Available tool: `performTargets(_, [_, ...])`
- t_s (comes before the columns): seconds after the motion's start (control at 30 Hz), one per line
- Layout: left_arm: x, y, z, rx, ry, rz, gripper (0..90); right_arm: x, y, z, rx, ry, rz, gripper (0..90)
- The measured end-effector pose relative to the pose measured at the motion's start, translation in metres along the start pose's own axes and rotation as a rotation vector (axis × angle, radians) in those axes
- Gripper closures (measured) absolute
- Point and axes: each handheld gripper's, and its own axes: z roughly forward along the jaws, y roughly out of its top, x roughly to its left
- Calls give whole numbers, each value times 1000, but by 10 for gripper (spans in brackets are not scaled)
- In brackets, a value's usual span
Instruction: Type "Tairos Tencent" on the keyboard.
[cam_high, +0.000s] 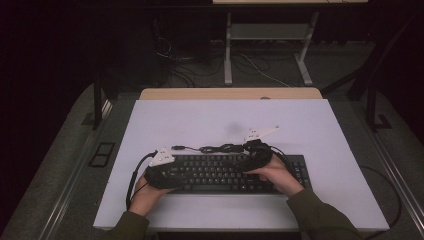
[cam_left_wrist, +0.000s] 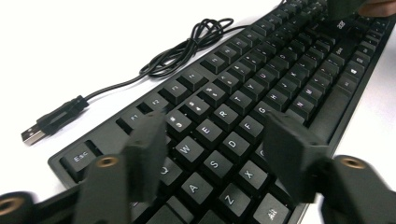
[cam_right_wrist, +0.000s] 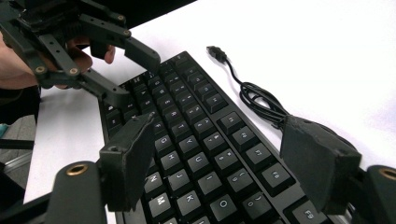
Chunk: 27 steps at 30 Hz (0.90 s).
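White table top (cam_high: 200, 120), dark room beyond; black keyboard (cam_high: 227, 172) near front edge, long axis left-right, cable (cam_high: 215, 148) coiled just behind. Left gripper (cam_left_wrist: 215, 154) over Q-A-Z end, right gripper (cam_right_wrist: 219, 163) over right half, both spread wide, holding nothing. Bare surface behind and either side; little at front edge.

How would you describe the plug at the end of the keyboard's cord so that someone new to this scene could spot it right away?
Start at the white table top and find the black keyboard lying across its near half. Along the keyboard's far edge runs a thin black cable, bunched in loose loops. Follow it toward the person's left: it ends in the USB plug, lying loose on the white surface, the one piece with a bare metal tip.
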Motion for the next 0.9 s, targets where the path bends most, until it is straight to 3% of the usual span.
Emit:
performTargets(0.2, [3, -1, -1, 17, 21, -12, 686, -1, -1, 1, 6, -7, 0, 254])
performTargets(0.23, [4, -1, -1, 22, 18, -19, 686, -1, -1, 1, 6, -7, 0, 254])
performTargets(0.43, [11, -4, -1, 61, -17, -55, 889, 0, -1, 2, 9, -10, 0, 252])
performTargets(0.6, [12, -5, -2, 71, -37, -71, 890, 0, -1, 2, 14, -13, -1, 252])
performTargets(0.9, [12, -6, 0, 104, -41, -64, 890, 0, -1, 3, 20, -11, -2, 249])
